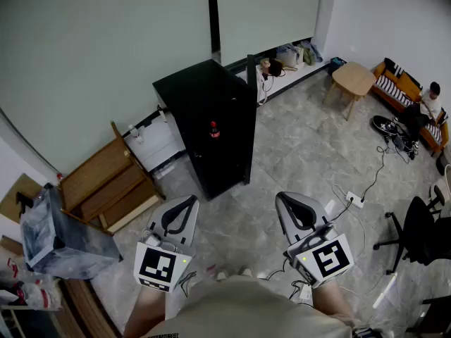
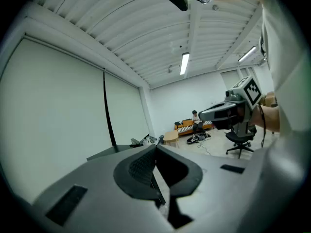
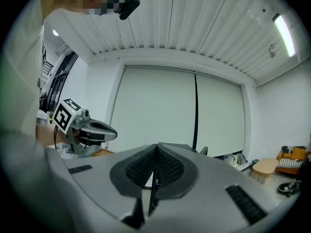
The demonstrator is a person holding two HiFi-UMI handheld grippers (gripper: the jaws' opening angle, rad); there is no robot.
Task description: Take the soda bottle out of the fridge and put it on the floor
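Note:
A black fridge [image 1: 208, 111] stands on the tiled floor ahead of me, by the pale wall. A small red soda bottle [image 1: 213, 129] with a dark cap shows upright on the fridge's front side. Both grippers hover side by side short of the fridge and point toward it. My left gripper [image 1: 192, 199] [image 2: 155, 147] is shut with nothing between its jaws. My right gripper [image 1: 280, 196] [image 3: 157, 146] is also shut and empty. Each gripper shows in the other's view: the right gripper [image 2: 228, 113] and the left gripper [image 3: 90, 130].
A wooden shelf unit [image 1: 106, 182] lies left of the fridge, with a clear plastic bin [image 1: 53, 234] nearer me. A power strip [image 1: 354, 199] with cables lies on the floor at right. Beyond are an office chair [image 1: 416, 231], a round wooden table [image 1: 352, 79] and a seated person [image 1: 426, 108].

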